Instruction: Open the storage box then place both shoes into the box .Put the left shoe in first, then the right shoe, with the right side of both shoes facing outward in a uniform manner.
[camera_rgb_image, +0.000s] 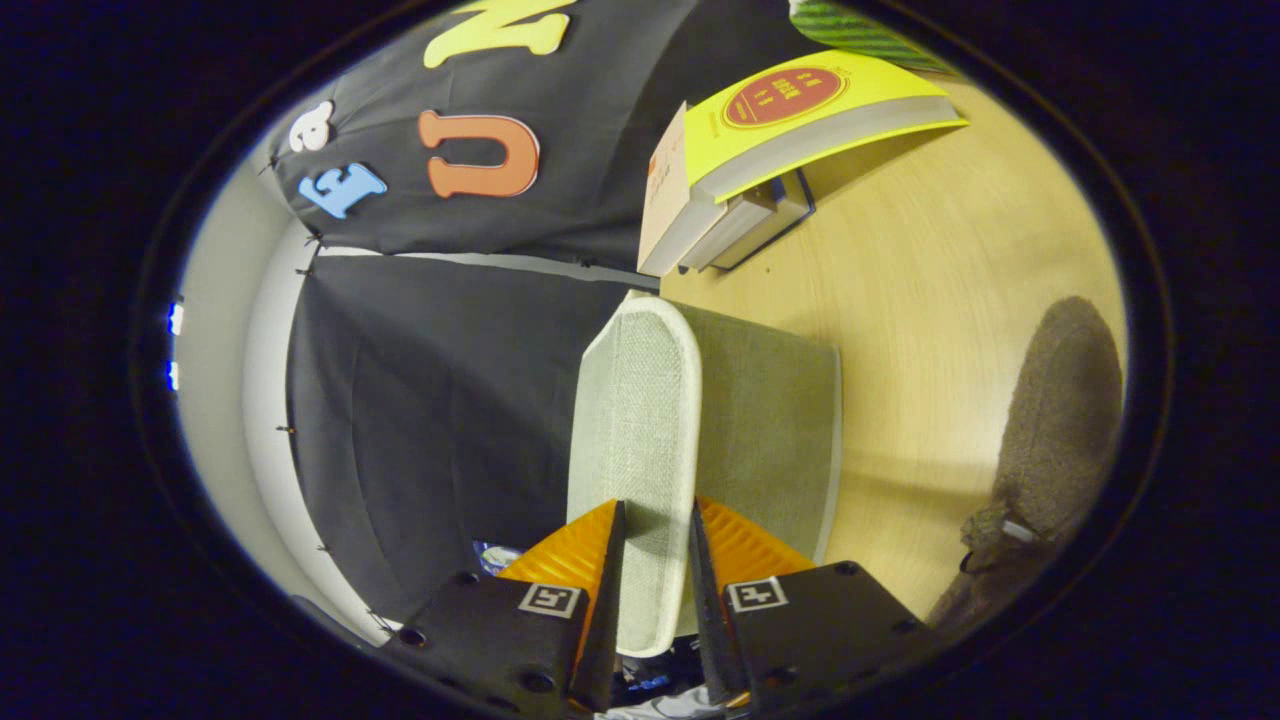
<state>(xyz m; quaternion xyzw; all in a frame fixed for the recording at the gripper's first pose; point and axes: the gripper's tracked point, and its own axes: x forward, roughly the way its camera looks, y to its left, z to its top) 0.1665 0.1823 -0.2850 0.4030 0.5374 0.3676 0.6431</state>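
Observation:
My gripper (657, 565) is turned on its side and shut on the lid (632, 420) of the storage box, a pale grey-green fabric panel with a white rim that runs out from between the fingers. The lid stands apart from the box body (770, 430), a grey-green fabric side lying just past one finger on the wooden table (940, 300). A brown-grey fuzzy shoe (1060, 430) lies on the table beyond the box, off to that same side. What is inside the box is hidden.
A stack of books (760, 150), the top one yellow with a red disc, sits on the table beyond the box near the black cloth wall (430, 400). A green striped thing (860, 30) shows past the books.

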